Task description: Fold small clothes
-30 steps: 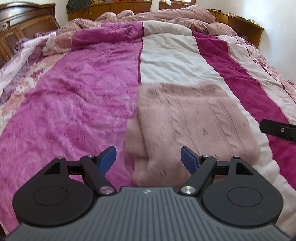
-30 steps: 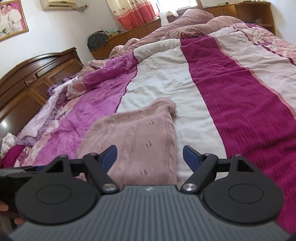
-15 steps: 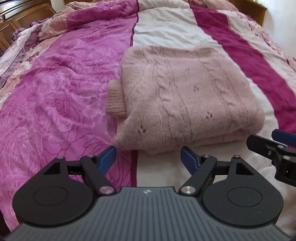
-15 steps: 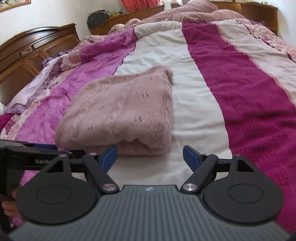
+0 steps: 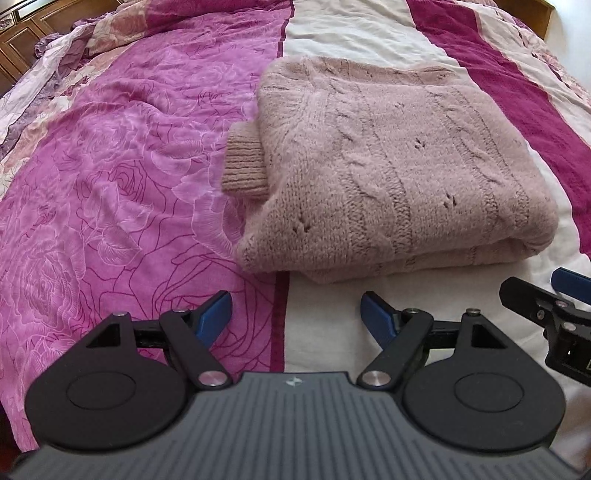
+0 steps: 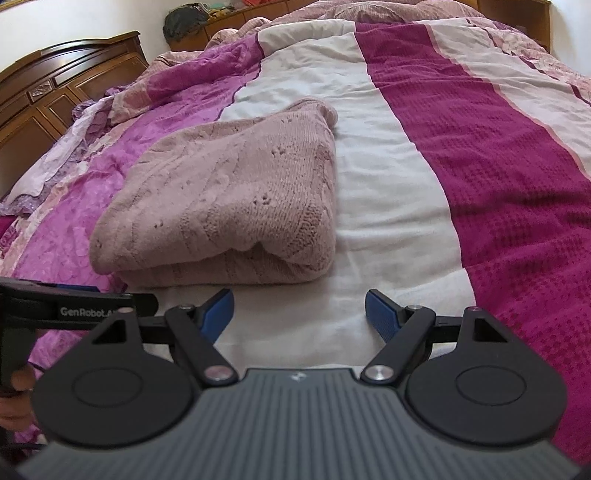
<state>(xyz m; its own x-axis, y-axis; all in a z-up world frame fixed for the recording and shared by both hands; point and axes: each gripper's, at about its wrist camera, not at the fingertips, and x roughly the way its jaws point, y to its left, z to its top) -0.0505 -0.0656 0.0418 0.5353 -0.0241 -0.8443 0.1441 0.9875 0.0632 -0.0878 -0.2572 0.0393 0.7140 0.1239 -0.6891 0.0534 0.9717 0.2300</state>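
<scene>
A pale pink cable-knit sweater (image 5: 388,173) lies folded in a thick rectangle on the bed; it also shows in the right wrist view (image 6: 229,206). A ribbed cuff (image 5: 243,166) sticks out at its left side. My left gripper (image 5: 295,314) is open and empty, just short of the sweater's near edge. My right gripper (image 6: 299,312) is open and empty, also just short of the near edge, to the right. The right gripper shows at the right edge of the left wrist view (image 5: 554,295).
The bed is covered by a quilt with a magenta rose-print stripe (image 5: 110,184), a white stripe (image 6: 369,184) and a dark red stripe (image 6: 498,166). A wooden headboard (image 6: 55,92) stands at the left. Crumpled bedding (image 6: 332,11) lies at the far end.
Both grippers have drawn back toward me and lowered, staying open. The sweater now lies whole in front of them, folded and at rest.
</scene>
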